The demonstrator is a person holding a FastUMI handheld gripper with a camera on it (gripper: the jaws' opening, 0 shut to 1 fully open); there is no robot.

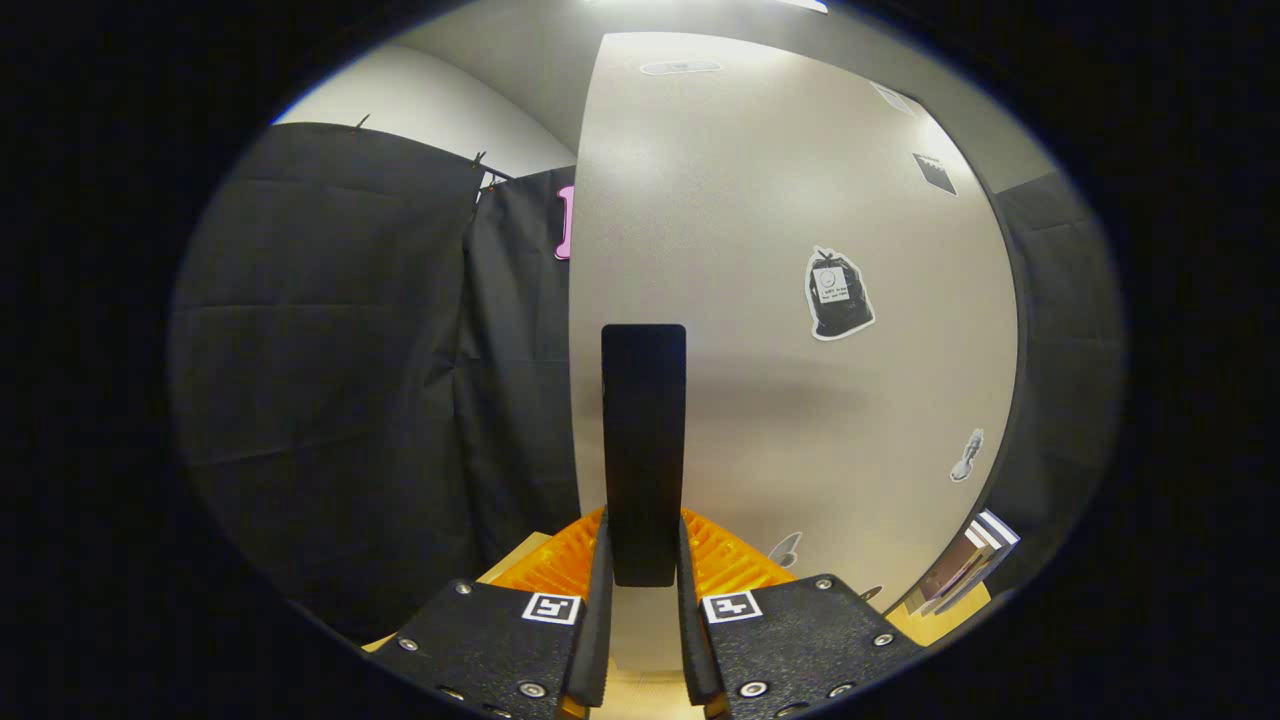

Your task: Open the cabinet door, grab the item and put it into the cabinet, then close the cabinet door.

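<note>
- hanging to the left, the booth's cloth [330, 380] stands behind the door's free edge, with a dark gap there that looks like room for the door to swing.
- pinching the handle [644, 450], the gripper [644, 590] has both fingers pressed on the bar's lower end, one each side; that grip suits pulling the door [780, 300], so i judge this the opening step, or possibly the closing one.
- the handle is a dark upright bar set close to the door's left edge, the sensible place for leverage.
- right of it, the pale door face carries stickers, a bag-shaped one [838, 295] near mid-height.
- further right, by the door's lower corner, books [965, 570] lean on the wooden top [940, 625]; they may be the item to store, but i cannot tell.
- the door's right edge meets more dark cloth, with little free room.
</note>
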